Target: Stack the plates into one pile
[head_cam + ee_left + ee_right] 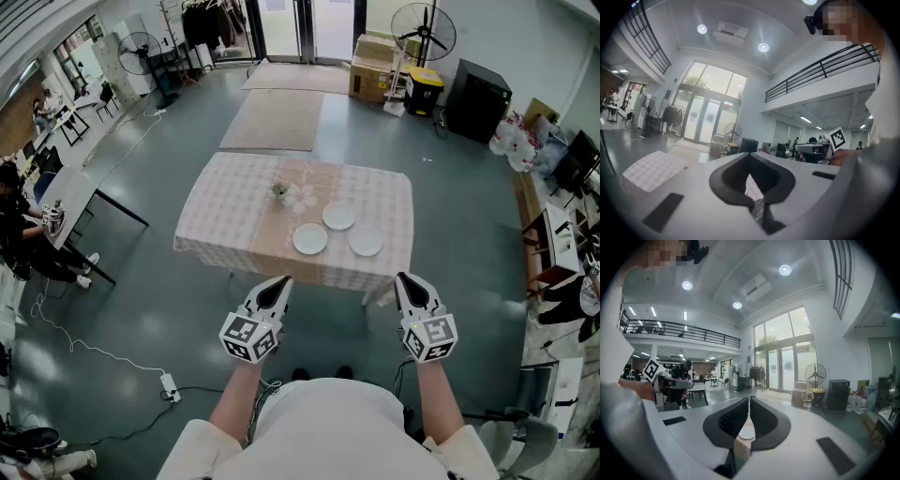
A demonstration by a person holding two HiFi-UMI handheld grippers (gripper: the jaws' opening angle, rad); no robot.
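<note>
Your left gripper [277,285] and right gripper [411,281] are both held out about level in front of you, side by side and well apart, tips toward the table [217,223]. Neither reaches its near edge. The jaws on each are closed together with nothing clamped; each gripper view shows the tips meeting, with only the room beyond. The table wears a checked cloth with a beige runner [281,234] down the middle. Three white plates lie flat on it, unstacked. The near-left plate [310,238] is on the runner, the far plate [338,217] is just beyond it to the right, and the near-right plate [366,241] is on the checked part. The three sit close in a triangle, none overlapping. A small flower pot [279,191] stands on the runner beyond the plates, apart from them.
</note>
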